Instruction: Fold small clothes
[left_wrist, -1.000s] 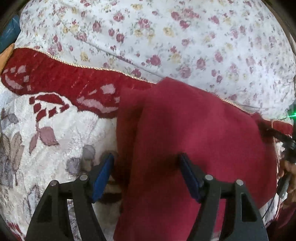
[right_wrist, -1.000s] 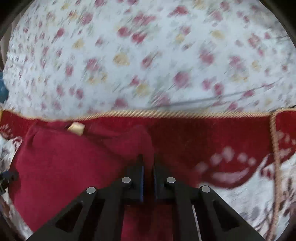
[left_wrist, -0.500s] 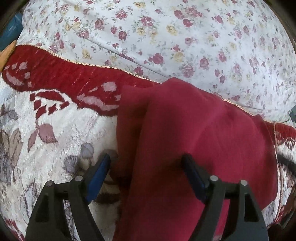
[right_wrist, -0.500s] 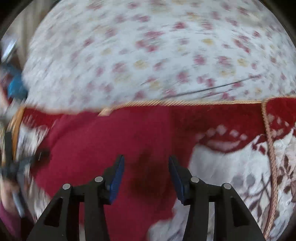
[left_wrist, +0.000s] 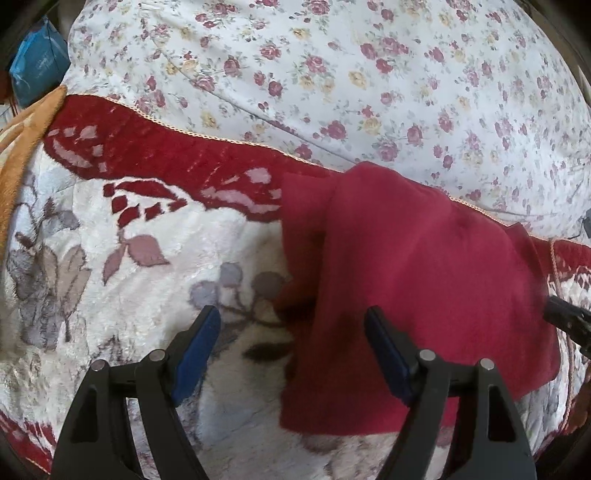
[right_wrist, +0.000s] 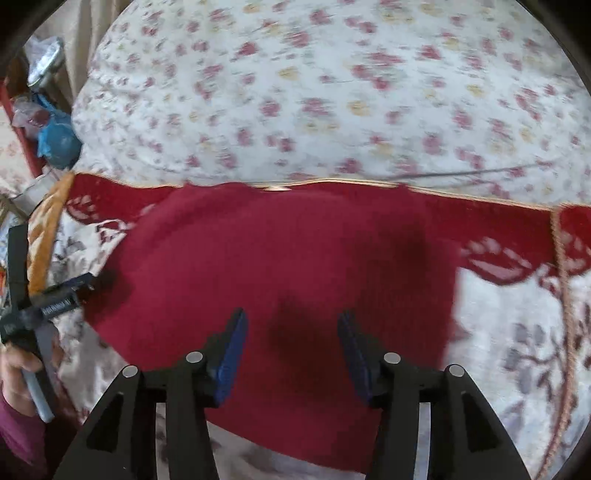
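A small dark-red garment (left_wrist: 424, 277) lies folded on the patterned blanket, its left edge doubled over in a long fold. My left gripper (left_wrist: 291, 317) hovers open over that left edge, its blue pads clear of the cloth. In the right wrist view the same garment (right_wrist: 295, 251) spreads wide and flat. Above its near half, my right gripper (right_wrist: 292, 319) has its jaws opening, with only cloth below them and nothing pinched. A hand (right_wrist: 22, 369) holds the left gripper at the garment's left side.
The plush white blanket (left_wrist: 129, 277) with its red border covers the near part of the bed. A floral sheet (left_wrist: 369, 74) lies behind it. An orange cloth (left_wrist: 22, 147) and a blue bag (left_wrist: 37, 66) sit at the far left.
My right gripper went from shut to open and drew back from the garment. The left gripper shifted slightly left, so more of the white blanket shows between its fingers.
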